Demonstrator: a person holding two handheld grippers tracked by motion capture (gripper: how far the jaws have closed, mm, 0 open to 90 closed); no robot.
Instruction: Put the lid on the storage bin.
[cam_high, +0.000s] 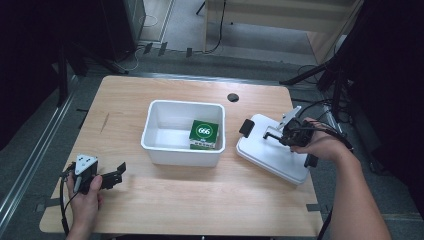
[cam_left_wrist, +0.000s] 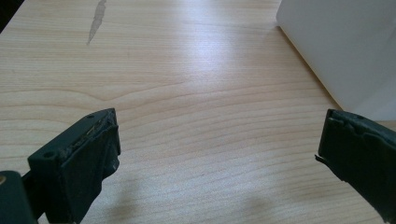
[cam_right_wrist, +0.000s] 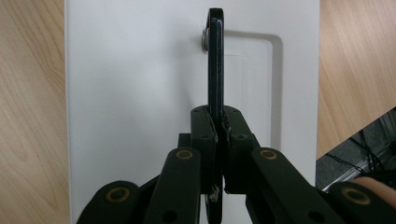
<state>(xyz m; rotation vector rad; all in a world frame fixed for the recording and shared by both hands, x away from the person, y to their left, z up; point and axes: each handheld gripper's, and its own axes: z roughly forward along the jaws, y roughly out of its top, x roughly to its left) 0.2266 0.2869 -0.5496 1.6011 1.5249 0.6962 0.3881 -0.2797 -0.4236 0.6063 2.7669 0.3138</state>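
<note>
A white bin stands mid-table with a green box marked 666 inside it at the right. To its right is the white lid, with a black latch at its near-left end. My right gripper is over the lid. In the right gripper view its jaws are shut on the thin black handle, which stands upright above the lid's white top. My left gripper rests at the table's front left, open with nothing between its jaws. The bin's wall is ahead to its right.
The wooden table has a round cable hole behind the bin and a pale scuff at the left. The lid reaches the table's right edge. Dark stands and cables crowd the floor at the right.
</note>
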